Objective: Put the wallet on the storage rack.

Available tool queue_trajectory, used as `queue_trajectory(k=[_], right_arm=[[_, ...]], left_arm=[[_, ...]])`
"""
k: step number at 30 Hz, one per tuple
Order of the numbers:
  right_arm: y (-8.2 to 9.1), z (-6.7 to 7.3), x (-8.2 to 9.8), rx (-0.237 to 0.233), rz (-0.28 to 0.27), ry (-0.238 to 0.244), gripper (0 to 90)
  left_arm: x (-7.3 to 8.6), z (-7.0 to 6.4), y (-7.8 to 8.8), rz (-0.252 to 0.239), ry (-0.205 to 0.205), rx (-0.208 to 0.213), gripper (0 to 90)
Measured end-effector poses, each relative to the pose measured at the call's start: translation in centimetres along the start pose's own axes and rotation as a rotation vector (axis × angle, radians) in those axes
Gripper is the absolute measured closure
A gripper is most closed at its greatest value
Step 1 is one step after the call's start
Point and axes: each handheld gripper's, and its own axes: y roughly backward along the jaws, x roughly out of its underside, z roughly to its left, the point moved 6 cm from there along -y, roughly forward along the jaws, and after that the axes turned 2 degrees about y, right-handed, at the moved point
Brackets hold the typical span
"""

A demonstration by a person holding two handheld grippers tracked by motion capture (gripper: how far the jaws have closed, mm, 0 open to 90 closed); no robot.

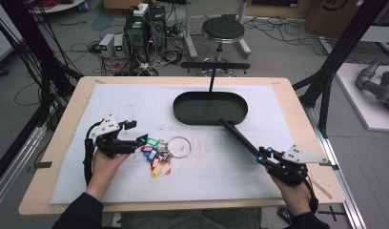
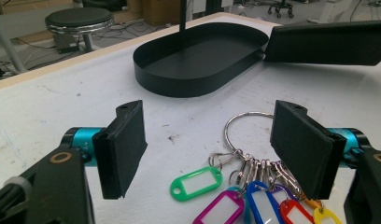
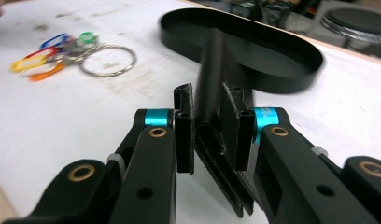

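A bunch of coloured key tags (image 1: 154, 160) on a metal key ring (image 1: 179, 146) lies on the white mat. My left gripper (image 1: 137, 132) is open, one jaw on each side of the tags' clips, with the green tag (image 2: 196, 183) and the ring (image 2: 227, 128) just ahead of its pads (image 2: 123, 149). My right gripper (image 1: 264, 155) is shut on the near end of a long flat black bar (image 1: 238, 136). In the right gripper view the bar (image 3: 212, 88) runs from between the jaws to the black oval tray (image 3: 272, 81), its far end at the tray's rim.
The black oval tray (image 1: 197, 120) sits at the back centre of the mat, with an upright post topped by a crossbar (image 1: 215, 65). A black stool (image 1: 222, 29) and cabled boxes stand on the floor beyond the table. A black frame post rises at the right.
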Motion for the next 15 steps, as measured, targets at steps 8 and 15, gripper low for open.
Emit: queue_trajectory(k=[8,15], right_arm=[[0.1,-2.6,1.2,0.073,0.051,-0.108,74.9],[-0.4,-2.6,1.2,0.096,0.08,-0.072,67.1]], left_arm=[[0.0,-0.2,-0.5,0.003,-0.005,0.003,26.6],[0.0,-0.2,-0.6,0.008,0.001,0.002,26.6]])
